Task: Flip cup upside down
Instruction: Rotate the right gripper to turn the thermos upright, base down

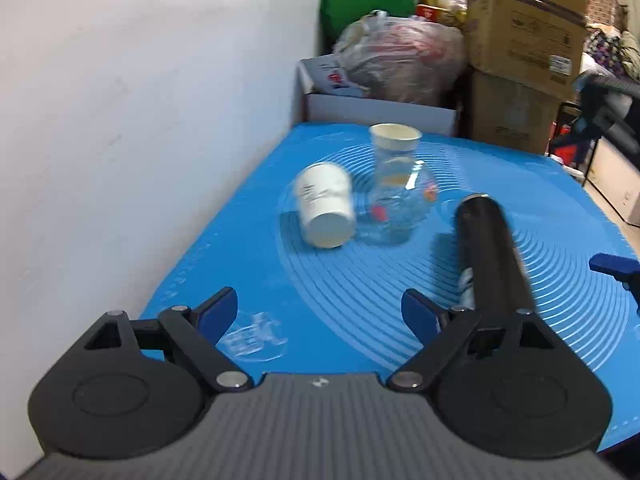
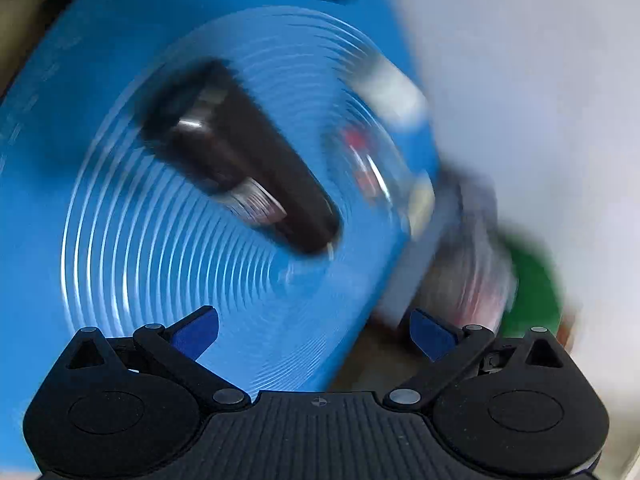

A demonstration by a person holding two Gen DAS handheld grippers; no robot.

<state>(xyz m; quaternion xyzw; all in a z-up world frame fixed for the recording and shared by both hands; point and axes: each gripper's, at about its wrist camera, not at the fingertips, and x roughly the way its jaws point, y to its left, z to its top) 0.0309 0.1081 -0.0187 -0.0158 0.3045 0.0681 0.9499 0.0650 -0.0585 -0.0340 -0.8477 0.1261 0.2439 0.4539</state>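
Blue mat: a ringed blue mat (image 1: 400, 300) is spread over the tabletop and carries everything in play.
White paper cup: a white cup (image 1: 326, 210) is seen left of centre in the left wrist view, tipped over with its flat base turned toward the camera; whether it rests on the mat or is mid-tumble cannot be told, as it is blurred.
Second paper cup: another paper cup (image 1: 395, 138) is seen mouth-up, seated in or just behind a clear glass vessel (image 1: 400, 204) at centre frame.
Black cylinder: a black tumbler-like cylinder (image 1: 490, 252) is laid on its side at centre right; in the right wrist view it (image 2: 244, 168) appears at upper centre, heavily smeared.
Left gripper: the left gripper (image 1: 320, 312) is held low and well short of the cups, its fingers spread apart with nothing between them.
Right gripper: the right gripper (image 2: 314, 334) is likewise parted and empty; its view is rolled and motion-blurred.
Progress: no cup is seen standing mouth-down, so the flip is judged unfinished.
Remaining: the white cup, judged the likeliest target, is left to be settled on its rim.
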